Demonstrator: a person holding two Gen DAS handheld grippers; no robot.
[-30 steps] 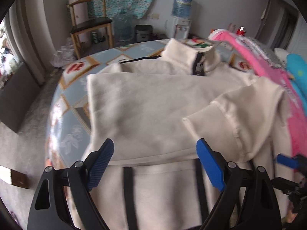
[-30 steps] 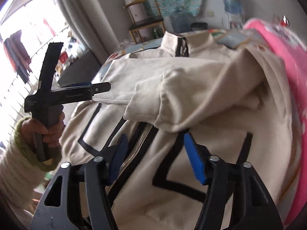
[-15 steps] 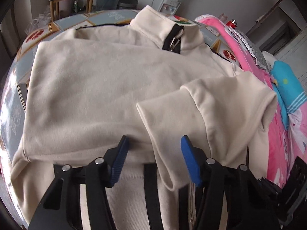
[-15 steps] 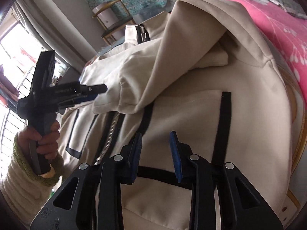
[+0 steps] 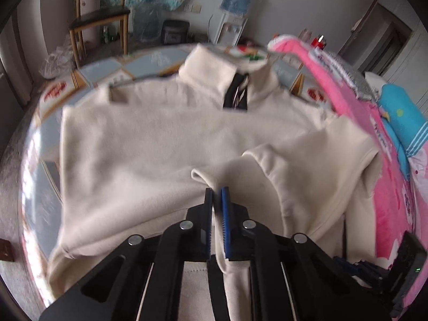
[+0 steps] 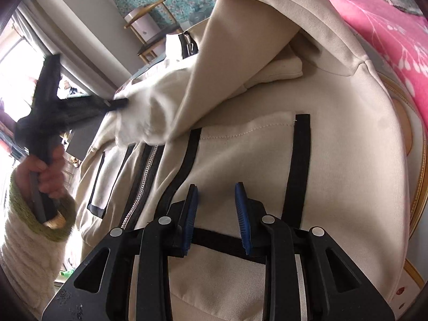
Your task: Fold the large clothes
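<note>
Cream zip-up jacket (image 5: 149,144) is lying spread across the round patterned table (image 5: 88,75), beside a pink blanket (image 5: 374,144). Only the right wrist view is showing its black-trimmed pocket (image 6: 240,165) and zipper (image 6: 144,171), plus the hand (image 6: 49,171) gripping the left gripper (image 5: 217,195). That gripper's jaws have just been closing and are pinching the sleeve cuff (image 5: 211,179). The right gripper (image 6: 216,200) is hovering with its jaws partly apart, having just closed further, with nothing clamped.

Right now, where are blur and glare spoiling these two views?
Left wrist view: the jacket and far room are smeared, the table edge glares. Right wrist view: window blown out, left gripper blurred, near fabric sharp.
</note>
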